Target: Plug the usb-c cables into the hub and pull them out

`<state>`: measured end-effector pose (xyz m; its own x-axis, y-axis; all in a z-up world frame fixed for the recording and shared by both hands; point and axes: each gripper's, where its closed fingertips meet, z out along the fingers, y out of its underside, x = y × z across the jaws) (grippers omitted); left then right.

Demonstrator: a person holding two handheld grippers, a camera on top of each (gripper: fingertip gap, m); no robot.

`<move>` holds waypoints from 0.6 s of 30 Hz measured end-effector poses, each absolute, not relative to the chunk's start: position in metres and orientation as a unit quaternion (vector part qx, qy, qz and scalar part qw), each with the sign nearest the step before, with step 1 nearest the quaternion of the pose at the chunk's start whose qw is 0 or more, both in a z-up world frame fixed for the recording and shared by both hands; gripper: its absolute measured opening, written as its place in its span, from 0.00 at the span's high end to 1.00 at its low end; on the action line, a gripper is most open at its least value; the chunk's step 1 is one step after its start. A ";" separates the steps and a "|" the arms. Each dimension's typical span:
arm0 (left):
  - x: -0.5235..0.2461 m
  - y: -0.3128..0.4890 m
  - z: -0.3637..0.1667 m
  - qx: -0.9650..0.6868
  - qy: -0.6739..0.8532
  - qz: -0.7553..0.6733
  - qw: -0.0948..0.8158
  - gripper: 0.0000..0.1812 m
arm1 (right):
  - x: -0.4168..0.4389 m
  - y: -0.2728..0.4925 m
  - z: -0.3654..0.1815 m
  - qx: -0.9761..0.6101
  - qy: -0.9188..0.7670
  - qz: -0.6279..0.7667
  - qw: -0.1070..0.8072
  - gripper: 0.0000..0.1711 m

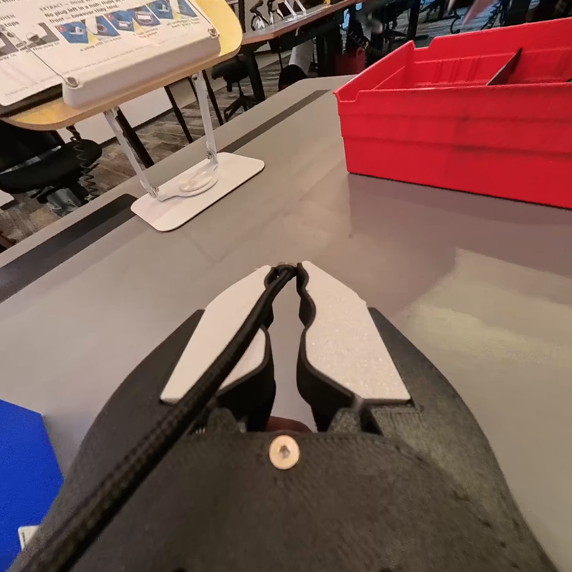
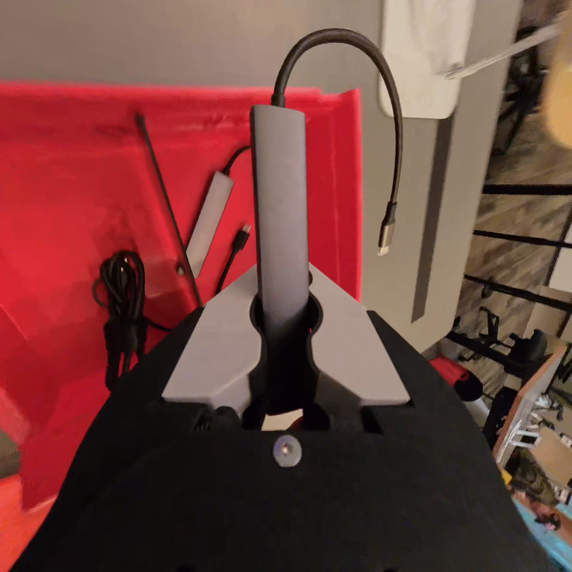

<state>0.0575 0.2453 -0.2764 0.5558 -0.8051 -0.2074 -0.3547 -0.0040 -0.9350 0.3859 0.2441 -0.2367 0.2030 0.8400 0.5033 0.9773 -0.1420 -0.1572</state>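
My left gripper (image 1: 286, 266) is shut on the plug end of a black braided usb-c cable (image 1: 198, 377), which trails back over the left finger toward the lower left. It hovers above the grey table (image 1: 309, 216). My right gripper (image 2: 280, 278) is shut on a long grey hub (image 2: 278, 192), held out over the red bin (image 2: 77, 185). The hub's own short black lead (image 2: 356, 49) arcs up and hangs down to a metal plug (image 2: 387, 232) on the right. In the bin lie a second grey hub (image 2: 210, 216), a loose black cable with plug (image 2: 238, 244) and a coiled black cable (image 2: 122, 297).
The red bin (image 1: 448, 130) stands at the table's far right, with a dark divider. A white stand base (image 1: 198, 188) carries a tilted instruction board (image 1: 102, 46) at far left. A blue object (image 1: 21, 464) lies at lower left. Chairs and other desks lie beyond the table edge. One gripper's finger ends stand about 35 cm off the other's.
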 end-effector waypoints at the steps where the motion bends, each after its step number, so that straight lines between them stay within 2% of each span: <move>1: 0.059 0.245 -0.275 -0.679 0.427 -0.201 0.563 0.94 | 0.390 0.244 -0.248 -0.737 -0.625 -0.147 0.213 0.91; 10: 0.065 0.243 -0.275 -0.678 0.434 -0.205 0.557 0.94 | 0.414 0.248 -0.309 -0.723 -0.665 -0.147 0.111 0.91; 11: 0.066 0.243 -0.275 -0.678 0.435 -0.206 0.556 0.94 | 0.417 0.247 -0.312 -0.730 -0.661 -0.146 0.099 0.88; 12: 0.067 0.242 -0.276 -0.677 0.436 -0.206 0.555 0.94 | 0.420 0.244 -0.315 -0.739 -0.654 -0.142 0.081 0.80; 13: 0.068 0.242 -0.276 -0.676 0.439 -0.207 0.554 0.94 | 0.422 0.240 -0.316 -0.747 -0.648 -0.135 0.064 0.77; 18: 0.075 0.239 -0.275 -0.671 0.450 -0.209 0.552 0.94 | 0.424 0.241 -0.299 -0.763 -0.628 -0.136 0.064 0.67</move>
<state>0.0746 0.2389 -0.2751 0.5079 -0.8341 -0.2154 -0.3722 0.0130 -0.9281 0.4236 0.2408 -0.2986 0.1739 0.9415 0.2887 0.9765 -0.2028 0.0733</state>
